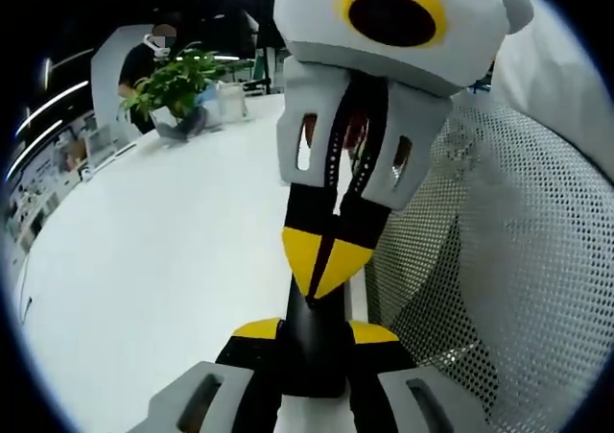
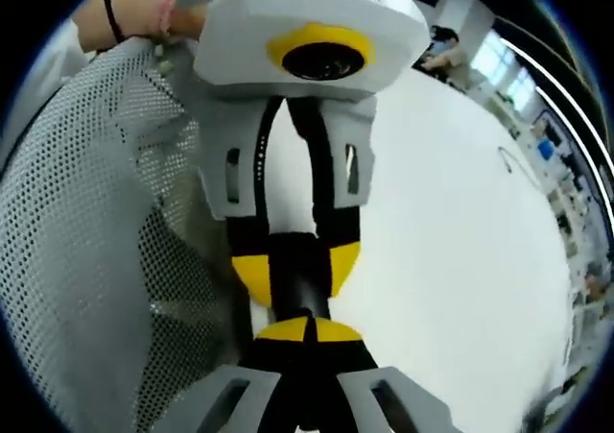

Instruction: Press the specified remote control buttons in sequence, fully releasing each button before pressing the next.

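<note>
A white desk (image 1: 144, 241) spreads across the left of the left gripper view, with a white mesh panel (image 1: 518, 260) on the right. At bottom centre, the left gripper (image 1: 314, 332) is closed to a narrow gap, clamping the black remote (image 1: 312, 356). The right gripper (image 2: 307, 332) has its yellow tips together, touching the remote's upper side.

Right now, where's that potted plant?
In the left gripper view the potted plant sits at the far edge of the white table, upper left in the picture, beside a seated person and well away from both grippers.
</note>
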The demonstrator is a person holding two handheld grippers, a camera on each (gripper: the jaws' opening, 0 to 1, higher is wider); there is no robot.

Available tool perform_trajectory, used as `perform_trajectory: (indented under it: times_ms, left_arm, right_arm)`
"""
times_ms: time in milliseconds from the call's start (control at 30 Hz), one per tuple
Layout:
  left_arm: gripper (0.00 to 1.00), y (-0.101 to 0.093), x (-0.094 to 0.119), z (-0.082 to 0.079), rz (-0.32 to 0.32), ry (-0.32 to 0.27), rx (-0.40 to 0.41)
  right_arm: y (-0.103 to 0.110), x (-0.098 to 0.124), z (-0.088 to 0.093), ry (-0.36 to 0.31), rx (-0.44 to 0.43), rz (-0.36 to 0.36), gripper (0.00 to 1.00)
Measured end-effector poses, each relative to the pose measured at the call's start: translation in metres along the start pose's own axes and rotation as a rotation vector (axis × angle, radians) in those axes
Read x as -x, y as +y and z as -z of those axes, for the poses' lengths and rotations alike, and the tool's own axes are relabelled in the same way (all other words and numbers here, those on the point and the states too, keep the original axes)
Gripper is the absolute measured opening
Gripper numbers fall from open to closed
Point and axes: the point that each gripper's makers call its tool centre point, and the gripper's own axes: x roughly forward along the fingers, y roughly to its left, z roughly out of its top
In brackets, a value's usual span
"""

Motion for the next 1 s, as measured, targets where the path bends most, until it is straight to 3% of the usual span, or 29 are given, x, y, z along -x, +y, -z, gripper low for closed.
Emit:
perform_trajectory:
  times_ms: [133, 500, 633, 1000]
  left_arm:
    - [0.24, 0.000, 0.001, 0.000, 0.002, -0.005, -0.001]
    - [0.24, -0.001, 0.001, 0.001, 0.003, -0.007, -0.002]
    - [0.24, -0.001, 0.001, 0.001, 0.003, -0.007, 0.002]
    - [0.24, -0.001, 0.000, 0.000, 0.004, 0.003, 0.002]
  right_arm:
    - [0.000, 0.003, 0.000, -0.078, -0.061, -0.040, 0.00]
    - [0.009, 0.000, -0.008, -0.051, 0.083, -0.084, 0.00]
    - [0.006, -0.001, -0.007, -0.043, 0.011, -0.096, 0.00]
    - [0.005, -0.003, -0.007, -0.028, 0.025, -0.071, 0.00]
